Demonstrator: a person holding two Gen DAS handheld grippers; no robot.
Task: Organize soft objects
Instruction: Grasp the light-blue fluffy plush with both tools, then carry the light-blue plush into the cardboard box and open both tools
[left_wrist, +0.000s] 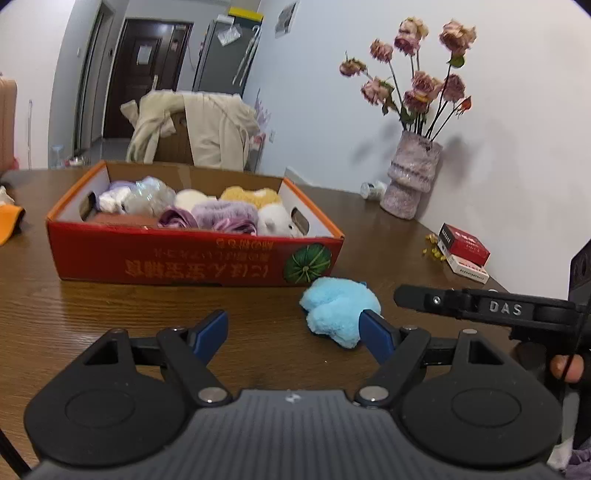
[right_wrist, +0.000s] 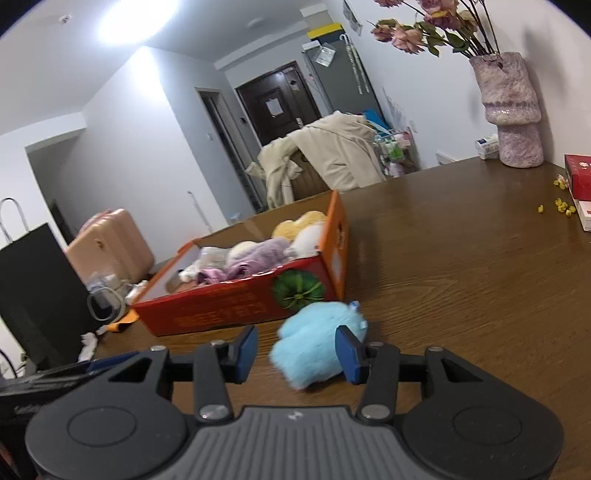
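A fluffy light-blue soft toy (left_wrist: 338, 311) lies on the brown wooden table just in front of the red cardboard box (left_wrist: 177, 258). The box holds several soft toys in purple, white and yellow (left_wrist: 225, 214). My left gripper (left_wrist: 295, 332) is open and empty, its right finger close beside the blue toy. My right gripper (right_wrist: 297, 350) is open, with the blue toy (right_wrist: 314, 347) between its fingers, nearer the right one. The right gripper also shows at the right edge of the left wrist view (left_wrist: 480, 306). The box (right_wrist: 240, 299) lies just beyond the toy.
A purple vase of dried roses (left_wrist: 410, 177) stands by the wall at the back right. Red and white small boxes (left_wrist: 465, 251) and yellow petals lie near the wall. A chair draped with a beige coat (left_wrist: 195, 129) stands behind the table. A black bag (right_wrist: 33, 288) is left.
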